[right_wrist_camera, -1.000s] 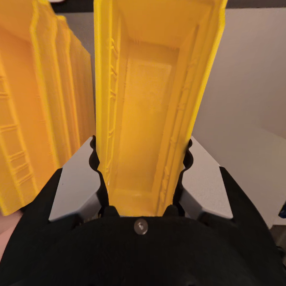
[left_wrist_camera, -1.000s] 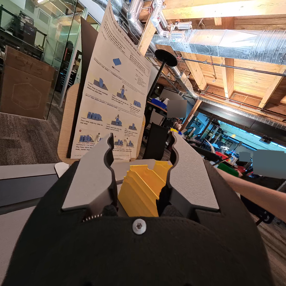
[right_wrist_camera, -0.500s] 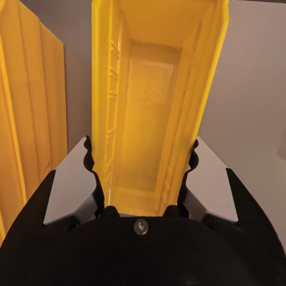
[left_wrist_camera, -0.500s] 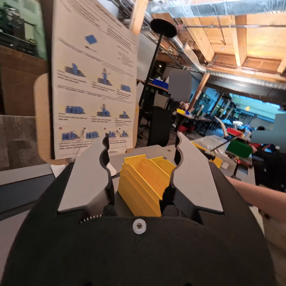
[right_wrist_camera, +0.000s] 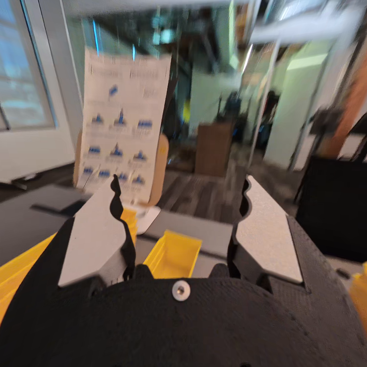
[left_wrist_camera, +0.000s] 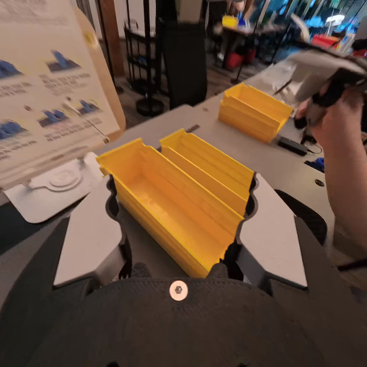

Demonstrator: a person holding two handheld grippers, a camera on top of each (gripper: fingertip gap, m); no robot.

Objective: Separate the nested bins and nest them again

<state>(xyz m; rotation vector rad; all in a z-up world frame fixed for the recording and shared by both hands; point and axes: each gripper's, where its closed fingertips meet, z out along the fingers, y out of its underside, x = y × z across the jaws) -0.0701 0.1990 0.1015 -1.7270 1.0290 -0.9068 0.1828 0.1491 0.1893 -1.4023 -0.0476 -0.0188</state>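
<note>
In the left wrist view two yellow bins stand side by side on the grey table (left_wrist_camera: 282,170): a near one (left_wrist_camera: 168,210) and a second (left_wrist_camera: 208,168) to its right. My left gripper (left_wrist_camera: 182,178) is wide open above them, with both bins between its fingers and not gripped. A third yellow bin (left_wrist_camera: 252,113) stands apart at the far right. A hand (left_wrist_camera: 337,127) holds my right gripper (left_wrist_camera: 317,79) raised beside that bin. In the right wrist view my right gripper (right_wrist_camera: 181,178) is open and empty, lifted above a yellow bin (right_wrist_camera: 172,256).
A printed instruction sheet (left_wrist_camera: 49,89) on a wooden stand with a white base (left_wrist_camera: 59,186) stands at the table's back left; it also shows in the right wrist view (right_wrist_camera: 123,129). A black adapter with its cable (left_wrist_camera: 292,145) lies by the third bin. More yellow bin parts (right_wrist_camera: 19,278) show at the left edge.
My left gripper tilted down from the room view onto the bins and its jaws widened. My right gripper opened off the yellow bin it was shut on and lifted away, now facing the room.
</note>
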